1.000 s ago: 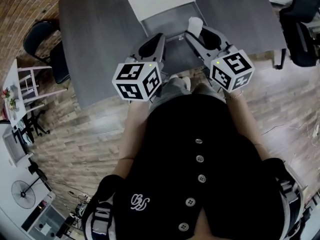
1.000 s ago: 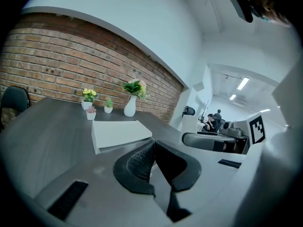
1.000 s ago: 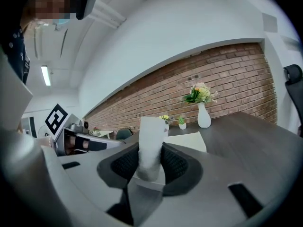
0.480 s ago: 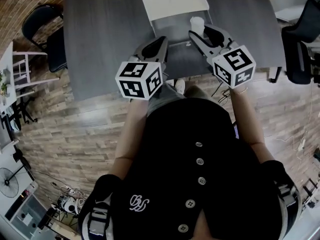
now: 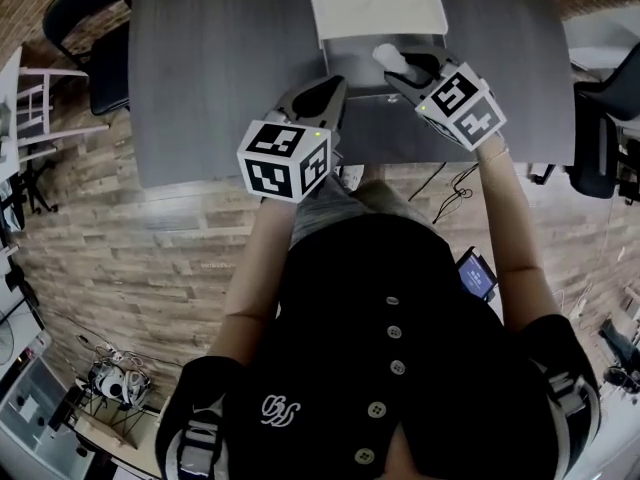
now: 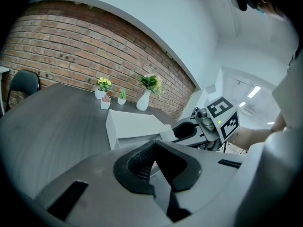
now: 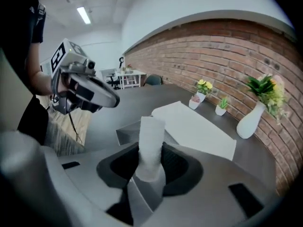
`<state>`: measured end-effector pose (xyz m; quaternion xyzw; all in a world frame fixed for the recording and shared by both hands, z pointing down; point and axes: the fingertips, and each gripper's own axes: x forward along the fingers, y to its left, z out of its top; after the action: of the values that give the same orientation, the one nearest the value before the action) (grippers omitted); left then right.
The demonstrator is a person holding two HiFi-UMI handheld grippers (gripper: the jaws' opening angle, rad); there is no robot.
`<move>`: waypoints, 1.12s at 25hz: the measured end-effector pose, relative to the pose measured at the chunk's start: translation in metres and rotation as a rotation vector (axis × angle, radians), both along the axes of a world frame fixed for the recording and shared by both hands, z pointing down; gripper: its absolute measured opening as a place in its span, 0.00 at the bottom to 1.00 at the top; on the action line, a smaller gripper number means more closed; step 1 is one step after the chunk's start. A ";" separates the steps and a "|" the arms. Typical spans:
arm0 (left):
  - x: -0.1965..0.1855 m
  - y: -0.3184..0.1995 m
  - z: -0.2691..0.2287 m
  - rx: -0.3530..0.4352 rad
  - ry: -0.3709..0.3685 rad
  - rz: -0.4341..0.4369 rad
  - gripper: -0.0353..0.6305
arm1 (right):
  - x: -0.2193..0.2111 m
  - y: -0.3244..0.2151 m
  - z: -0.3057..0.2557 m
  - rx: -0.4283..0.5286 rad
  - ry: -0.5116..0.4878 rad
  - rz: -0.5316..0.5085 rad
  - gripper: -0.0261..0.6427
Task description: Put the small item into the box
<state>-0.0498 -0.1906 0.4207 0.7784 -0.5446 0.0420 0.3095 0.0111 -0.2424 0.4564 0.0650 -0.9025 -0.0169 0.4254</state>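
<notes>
My right gripper (image 5: 403,66) is shut on a small white item (image 7: 150,144), which stands up from between its jaws; in the head view the small white item (image 5: 389,56) hangs over the front part of the open box (image 5: 360,60). The box's white lid (image 5: 377,4) lies folded back on the far side. In the right gripper view the box (image 7: 130,132) sits just ahead of the jaws. My left gripper (image 5: 332,90) is shut with nothing in it, near the box's front left corner; the left gripper view shows its pads (image 6: 142,161) pressed together.
The box rests on a grey table (image 5: 220,68). Small potted plants (image 7: 202,91) and a white vase (image 7: 252,117) stand along the brick wall at the table's far side. A black chair (image 5: 80,28) stands at the table's left.
Both grippers have moved forward over the table toward the box. The right one, still holding the white item, now reaches over the box's open part.
</notes>
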 end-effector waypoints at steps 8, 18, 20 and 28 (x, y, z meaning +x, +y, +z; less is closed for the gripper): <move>-0.002 0.004 0.024 -0.051 0.010 0.012 0.07 | 0.013 -0.010 0.071 0.017 0.294 -0.130 0.25; 0.001 0.013 0.037 -0.087 0.017 0.030 0.07 | 0.008 -0.017 0.101 0.075 0.399 -0.196 0.26; -0.002 0.015 0.039 -0.089 0.027 0.026 0.07 | 0.006 -0.018 0.102 0.077 0.392 -0.183 0.28; 0.004 0.015 0.031 -0.067 0.009 0.058 0.07 | 0.009 -0.020 0.076 0.064 0.284 -0.090 0.42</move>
<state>-0.0458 -0.1754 0.4513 0.7832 -0.5189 0.0656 0.3363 0.0201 -0.2625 0.5324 0.0350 -0.8343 -0.0738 0.5453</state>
